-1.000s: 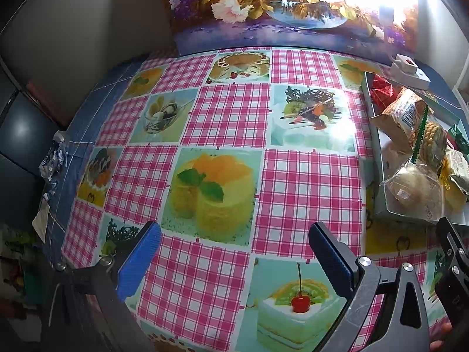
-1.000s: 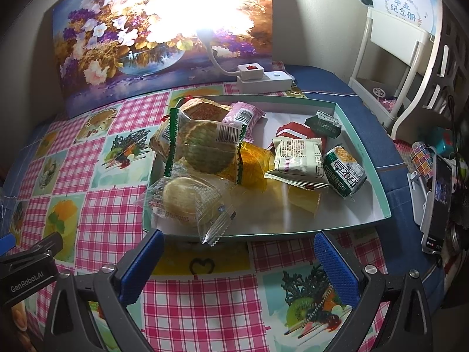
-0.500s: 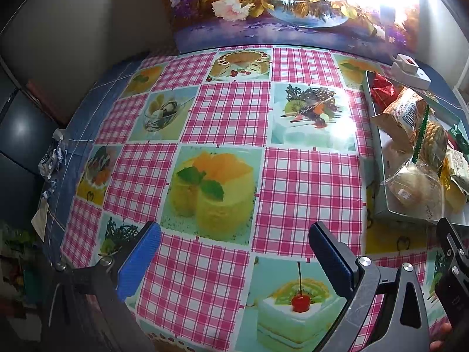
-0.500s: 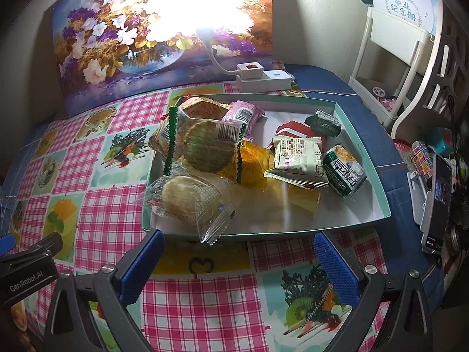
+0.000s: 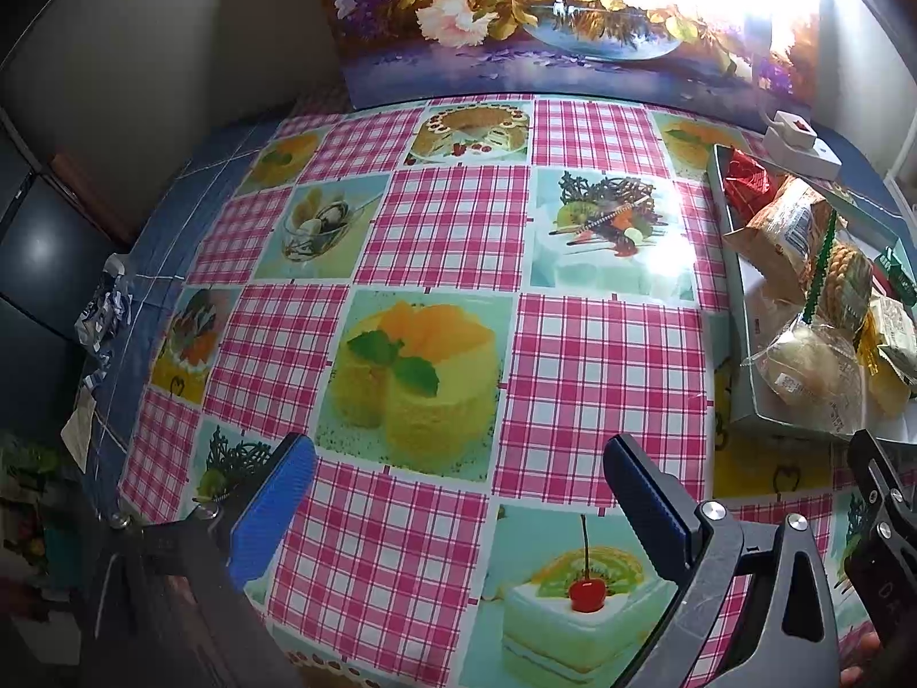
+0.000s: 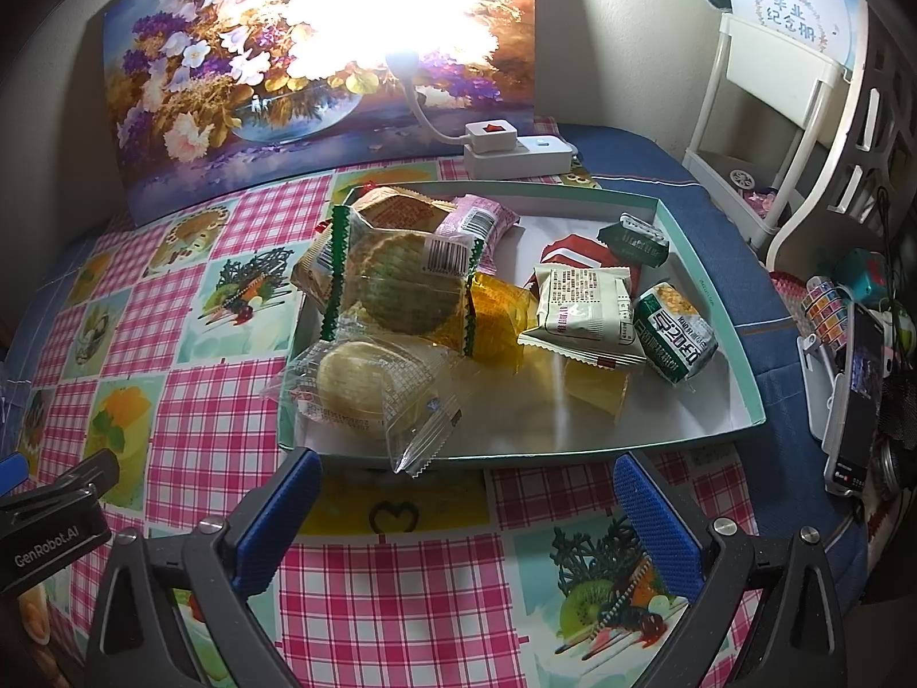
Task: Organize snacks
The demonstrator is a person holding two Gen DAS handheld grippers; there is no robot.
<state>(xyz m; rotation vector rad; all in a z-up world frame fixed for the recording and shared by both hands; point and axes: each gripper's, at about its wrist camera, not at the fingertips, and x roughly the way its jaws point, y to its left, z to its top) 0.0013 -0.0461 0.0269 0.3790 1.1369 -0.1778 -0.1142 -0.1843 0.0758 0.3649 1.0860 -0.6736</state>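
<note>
Right now the snacks (image 6: 458, 309) all sit heaped in the tray (image 6: 739, 401), one clear packet (image 6: 367, 395) hanging over the near rim. Cloth (image 5: 602, 361) beside the tray shows no snacks. Right gripper (image 6: 464, 522) spread wide, empty, just short of the tray; left gripper (image 5: 458, 504) spread too, over cloth. Fits pre-sort or finished pile — can't tell which.
</note>
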